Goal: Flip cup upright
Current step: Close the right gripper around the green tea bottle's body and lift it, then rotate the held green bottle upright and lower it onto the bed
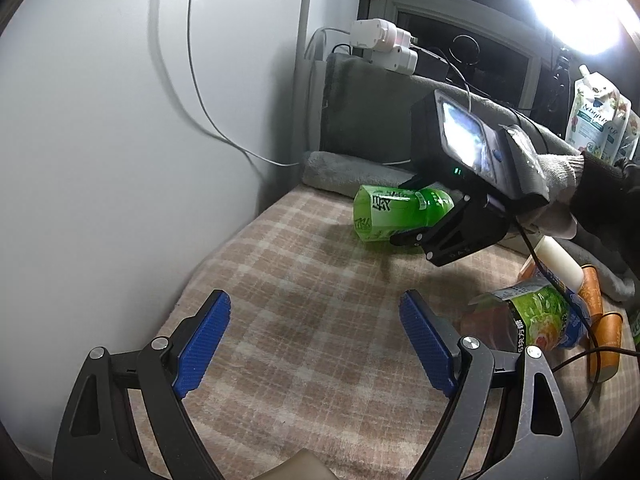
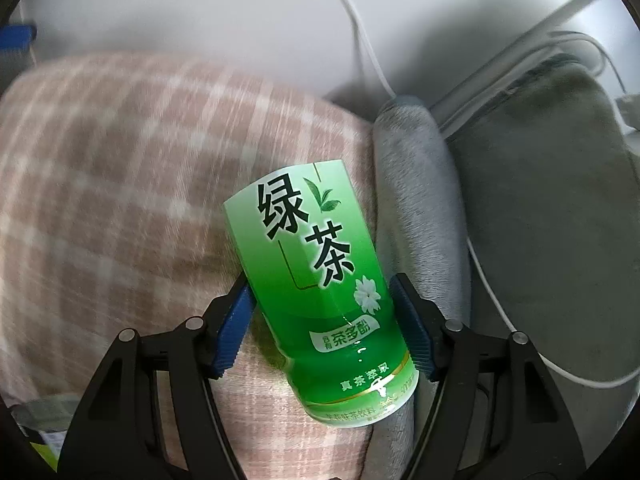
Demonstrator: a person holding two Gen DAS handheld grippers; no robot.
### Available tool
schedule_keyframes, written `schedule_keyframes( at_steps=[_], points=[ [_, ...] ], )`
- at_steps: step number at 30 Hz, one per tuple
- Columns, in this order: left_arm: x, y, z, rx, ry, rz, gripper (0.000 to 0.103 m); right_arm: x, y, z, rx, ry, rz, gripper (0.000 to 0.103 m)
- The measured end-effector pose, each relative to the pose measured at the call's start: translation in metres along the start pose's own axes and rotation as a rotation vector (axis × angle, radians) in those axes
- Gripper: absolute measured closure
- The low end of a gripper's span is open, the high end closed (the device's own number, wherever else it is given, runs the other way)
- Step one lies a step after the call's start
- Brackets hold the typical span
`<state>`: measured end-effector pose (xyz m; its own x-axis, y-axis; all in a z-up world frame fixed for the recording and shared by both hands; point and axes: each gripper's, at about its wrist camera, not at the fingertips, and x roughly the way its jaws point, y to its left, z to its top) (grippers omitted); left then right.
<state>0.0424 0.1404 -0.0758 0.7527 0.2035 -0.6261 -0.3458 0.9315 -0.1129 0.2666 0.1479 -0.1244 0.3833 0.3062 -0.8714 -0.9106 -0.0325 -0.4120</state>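
A green tea cup [image 1: 396, 213] with Chinese lettering lies on its side at the far end of the plaid blanket [image 1: 304, 304]. In the right wrist view the green cup [image 2: 320, 280] sits between my right gripper's [image 2: 320, 316] blue pads, which press both its sides. From the left wrist view my right gripper [image 1: 416, 216] reaches in from the right around the cup. My left gripper [image 1: 316, 340] is open and empty, hovering over the near part of the blanket.
A second cut bottle cup [image 1: 532, 316] and orange paper cups [image 1: 600, 320] lie at the right with a black cable [image 1: 592, 360]. A grey towel roll [image 2: 416, 208] borders the blanket. The white wall [image 1: 120, 120] stands at the left.
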Motion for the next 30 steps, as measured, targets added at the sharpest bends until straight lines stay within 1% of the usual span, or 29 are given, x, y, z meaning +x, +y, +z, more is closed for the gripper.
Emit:
schedule_keyframes(
  at_steps=[4, 8, 12, 16, 17, 21, 24, 26, 30],
  points=[
    [-0.005, 0.001, 0.0, -0.003, -0.011, -0.007, 0.017, -0.032, -0.014, -0.002, 0.083, -0.058, -0.003, 0.033],
    [-0.015, 0.0, 0.0, 0.006, -0.033, -0.017, 0.017, -0.067, -0.02, -0.003, 0.175, -0.121, 0.002, 0.033],
    [-0.026, 0.0, 0.002, 0.011, -0.055, -0.035, 0.017, -0.104, -0.017, -0.012, 0.265, -0.168, -0.007, 0.033],
    [-0.037, 0.001, 0.0, 0.014, -0.068, -0.067, 0.017, -0.142, -0.002, -0.026, 0.375, -0.199, -0.003, 0.033],
    [-0.039, 0.001, -0.001, 0.017, -0.069, -0.076, 0.017, -0.147, 0.008, -0.026, 0.396, -0.202, -0.002, 0.033],
    [-0.049, -0.005, -0.005, 0.039, -0.073, -0.113, 0.017, -0.172, 0.034, -0.05, 0.491, -0.21, 0.006, 0.033],
    [-0.058, -0.01, -0.009, 0.055, -0.082, -0.14, 0.017, -0.187, 0.052, -0.067, 0.58, -0.202, -0.01, 0.033],
    [-0.063, -0.015, -0.012, 0.069, -0.085, -0.162, 0.017, -0.197, 0.062, -0.082, 0.662, -0.197, -0.003, 0.033],
    [-0.073, -0.028, -0.017, 0.097, -0.092, -0.207, 0.017, -0.213, 0.081, -0.125, 0.846, -0.199, 0.006, 0.033]
  ],
)
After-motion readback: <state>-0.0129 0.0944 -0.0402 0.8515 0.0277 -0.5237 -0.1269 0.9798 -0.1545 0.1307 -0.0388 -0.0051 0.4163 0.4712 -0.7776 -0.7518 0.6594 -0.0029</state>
